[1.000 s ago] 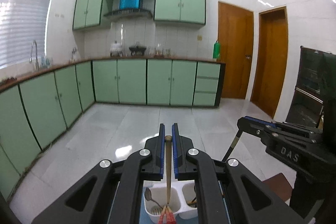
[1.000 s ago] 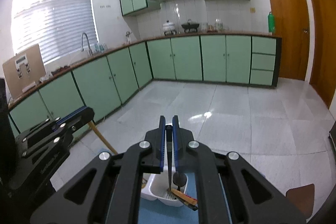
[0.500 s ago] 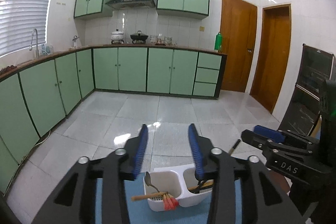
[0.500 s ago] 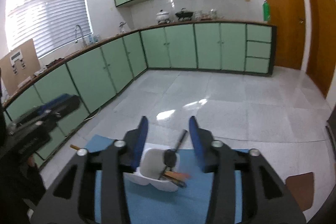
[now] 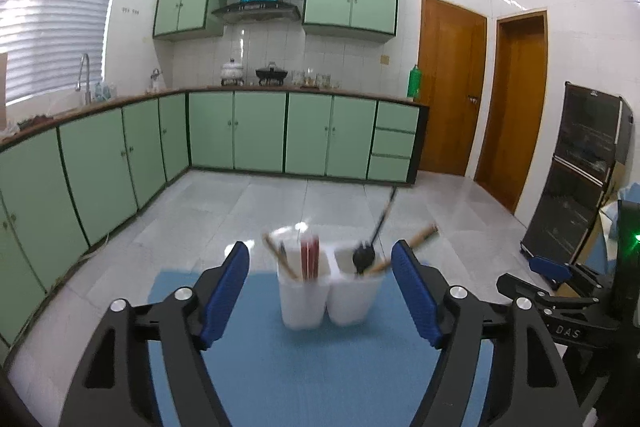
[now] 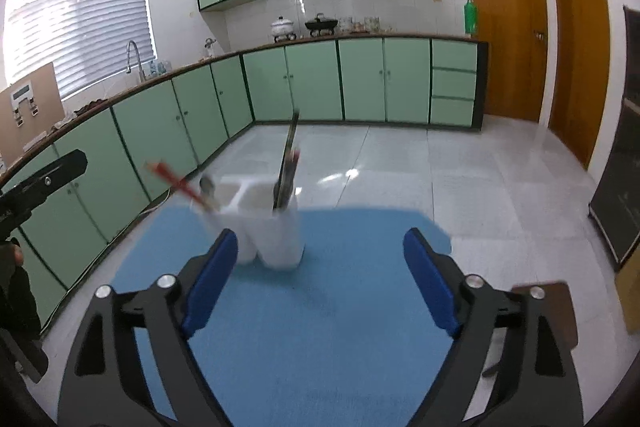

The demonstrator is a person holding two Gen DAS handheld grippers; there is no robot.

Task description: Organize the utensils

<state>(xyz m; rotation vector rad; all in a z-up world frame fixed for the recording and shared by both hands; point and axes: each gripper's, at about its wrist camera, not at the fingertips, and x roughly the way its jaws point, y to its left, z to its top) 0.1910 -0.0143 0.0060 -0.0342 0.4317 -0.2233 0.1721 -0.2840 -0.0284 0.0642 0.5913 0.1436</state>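
A white two-compartment utensil holder (image 5: 330,293) stands upright on a blue mat (image 5: 320,367). Its left compartment holds red chopsticks (image 5: 310,259) and a wooden-handled utensil. Its right compartment holds a black ladle (image 5: 364,257) and a wooden-handled tool (image 5: 416,241). My left gripper (image 5: 320,291) is open and empty, a short way back from the holder. In the right wrist view the holder (image 6: 268,227) sits ahead and left of my right gripper (image 6: 320,275), which is open and empty. The red chopsticks (image 6: 176,181) lean out to the left there.
Green kitchen cabinets (image 5: 256,135) line the far walls across a tiled floor. A black appliance (image 5: 580,179) stands at the right. A brown chair seat (image 6: 552,311) is beside the mat. The right gripper's body (image 5: 560,307) shows in the left wrist view.
Both grippers opened and let go of the utensils, which now rest in the holder. Both grippers then pulled back and away from the holder.
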